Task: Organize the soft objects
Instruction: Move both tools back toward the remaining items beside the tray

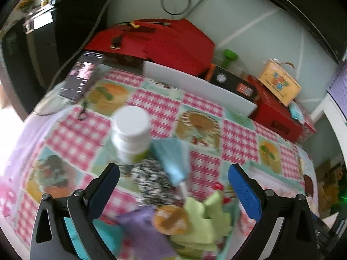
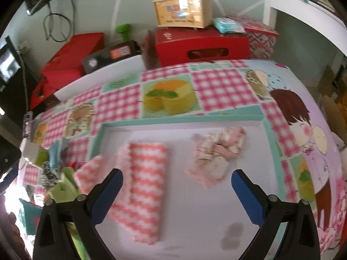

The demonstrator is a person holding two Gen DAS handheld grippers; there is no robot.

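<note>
Hovering released, nothing between its fingers, the right gripper [image 2: 176, 192] alone shows the tray [image 2: 269, 130] with a pink checked cloth [image 2: 147, 186] and a blurred pale bundle [image 2: 216, 158]; the left gripper [image 1: 173, 186], also spread empty, shows a white bottle [image 1: 131, 132] behind blurred green cloths [image 1: 203, 223], cut off near

Ahead of the wide-open left gripper [image 1: 173, 184] a white bottle [image 1: 131, 135] blocking the left, soft cloths [image 1: 201, 223] heaped between the jaws, bare tablecloth [image 1: 208, 169] right, below the right gripper [image 2: 176, 191] a striped towel [image 2: 145, 186] left, bare tray floor [image 2: 195, 212] right.
</note>
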